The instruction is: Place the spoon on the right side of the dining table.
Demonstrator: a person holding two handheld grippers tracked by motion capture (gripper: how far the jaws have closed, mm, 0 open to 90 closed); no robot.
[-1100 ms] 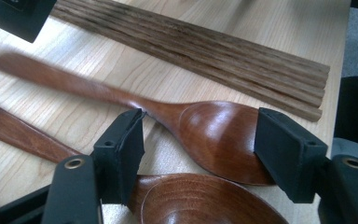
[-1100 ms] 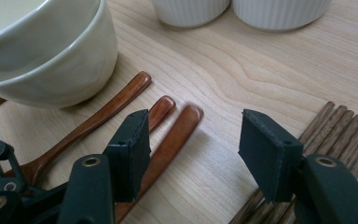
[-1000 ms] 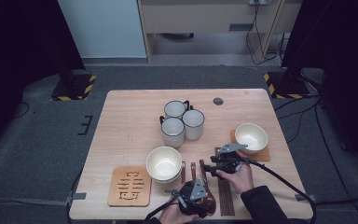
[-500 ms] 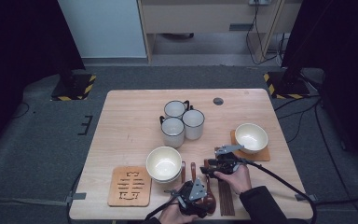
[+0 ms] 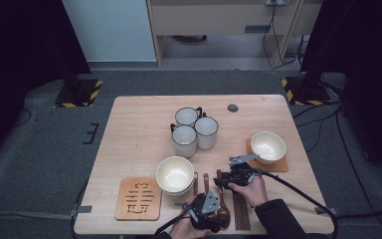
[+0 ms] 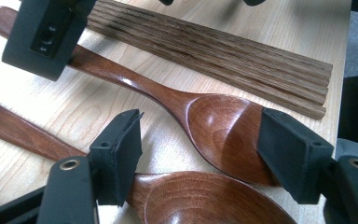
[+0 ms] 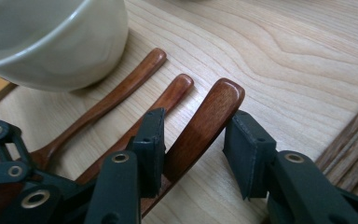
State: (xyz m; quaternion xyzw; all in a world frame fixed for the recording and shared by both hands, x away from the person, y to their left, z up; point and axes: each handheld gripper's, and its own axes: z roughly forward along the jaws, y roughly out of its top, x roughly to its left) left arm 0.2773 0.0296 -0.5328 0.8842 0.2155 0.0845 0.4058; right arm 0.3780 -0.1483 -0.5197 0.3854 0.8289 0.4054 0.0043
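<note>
Bench: one, light wood.
Trivets: two; carved one near the front left corner, one under the right bowl.
Bowls: two, and.
Mugs: three, clustered mid-bench.
Chopsticks: one bundle at the front edge.
Spoons: three, side by side at the front edge.
Right gripper: has just been closing, jaws astride the rightmost spoon handle, not clamped.
Left gripper: open over that spoon's bowl.

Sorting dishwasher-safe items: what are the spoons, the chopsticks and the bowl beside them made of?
Spoons: reddish-brown wood by the look, glossy, probably lacquered; grain and highlights show. Chopsticks: duller, darker wood, open streaky grain, seemingly unvarnished. Bowl: likely glazed ceramic, cream, smooth with soft sheen.
</note>
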